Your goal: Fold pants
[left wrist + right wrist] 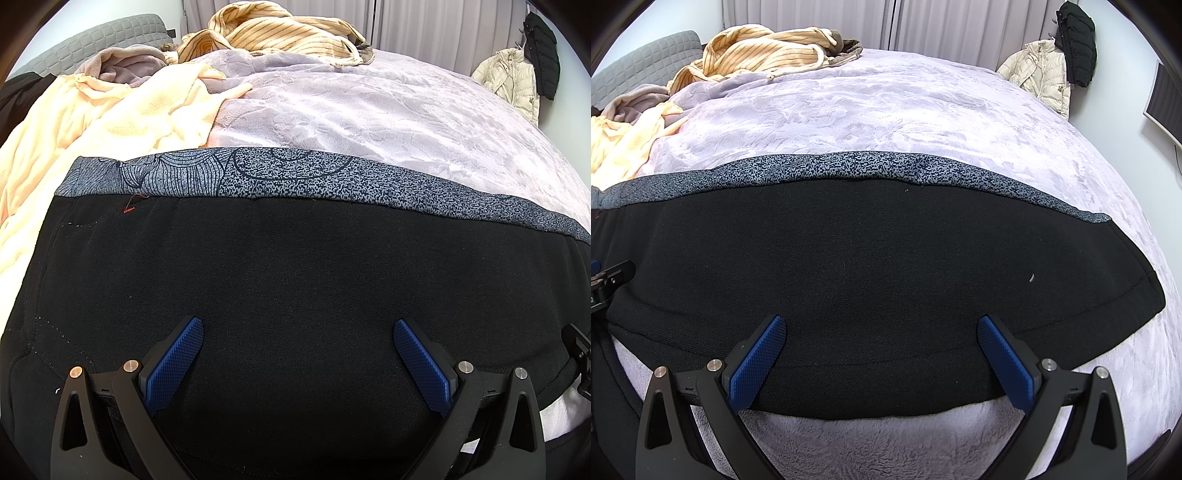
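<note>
Left hand-held gripper (298,334) spread wide with nothing between its blue ribbed pads (173,363), right hand-held gripper (881,330) likewise spread wide and holding nothing, both pointed forward and low, side by side, each one's edge visible in the other's view

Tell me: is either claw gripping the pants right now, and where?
Nothing is held. The left claw and the right claw are both wide open above the black pants, with no fabric between their blue pads.

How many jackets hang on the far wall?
2: a cream puffer jacket lower down, and a black jacket above, to its right. More may hang out of view.
</note>
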A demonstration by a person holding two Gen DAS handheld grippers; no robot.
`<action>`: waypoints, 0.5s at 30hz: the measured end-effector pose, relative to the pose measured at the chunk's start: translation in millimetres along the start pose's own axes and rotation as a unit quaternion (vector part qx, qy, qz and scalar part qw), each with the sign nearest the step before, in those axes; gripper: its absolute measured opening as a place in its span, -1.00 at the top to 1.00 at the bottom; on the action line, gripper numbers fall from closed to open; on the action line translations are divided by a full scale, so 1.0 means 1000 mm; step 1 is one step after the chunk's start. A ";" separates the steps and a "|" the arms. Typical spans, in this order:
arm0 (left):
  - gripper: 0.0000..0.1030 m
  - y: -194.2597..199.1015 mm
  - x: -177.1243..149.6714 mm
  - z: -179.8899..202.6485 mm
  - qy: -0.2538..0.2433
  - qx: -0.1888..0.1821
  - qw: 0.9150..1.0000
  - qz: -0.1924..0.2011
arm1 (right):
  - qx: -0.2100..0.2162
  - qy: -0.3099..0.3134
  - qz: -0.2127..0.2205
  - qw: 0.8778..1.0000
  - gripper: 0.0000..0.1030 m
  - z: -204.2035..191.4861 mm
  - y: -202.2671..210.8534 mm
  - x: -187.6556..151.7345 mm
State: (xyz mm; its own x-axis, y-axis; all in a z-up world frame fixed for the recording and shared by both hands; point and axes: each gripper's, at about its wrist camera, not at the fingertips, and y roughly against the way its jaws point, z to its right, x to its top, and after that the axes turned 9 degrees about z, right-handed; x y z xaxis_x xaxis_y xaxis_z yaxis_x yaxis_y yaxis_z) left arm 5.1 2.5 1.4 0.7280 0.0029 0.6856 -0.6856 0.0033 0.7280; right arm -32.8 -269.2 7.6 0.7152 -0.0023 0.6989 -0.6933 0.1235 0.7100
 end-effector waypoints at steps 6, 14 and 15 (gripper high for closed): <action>-1.00 0.000 0.000 0.000 0.000 0.000 1.000 0.000 | -0.001 -0.002 0.003 1.000 -1.00 0.001 0.001 -0.001; -1.00 0.021 0.012 0.002 -0.026 0.037 0.999 0.008 | 0.009 0.003 -0.027 1.000 -0.97 -0.004 0.009 0.010; -1.00 0.034 0.015 -0.002 -0.028 0.055 0.998 0.029 | 0.040 -0.012 -0.007 0.999 -0.97 -0.006 0.028 0.015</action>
State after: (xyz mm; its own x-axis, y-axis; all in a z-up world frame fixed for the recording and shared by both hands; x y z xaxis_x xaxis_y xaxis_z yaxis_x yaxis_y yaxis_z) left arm -7.9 4.4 36.5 0.6881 -0.0565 0.7235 -0.7247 -0.1052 0.6810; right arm -41.1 -259.6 37.7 0.7226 -0.0274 0.6907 -0.6894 0.0441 0.7230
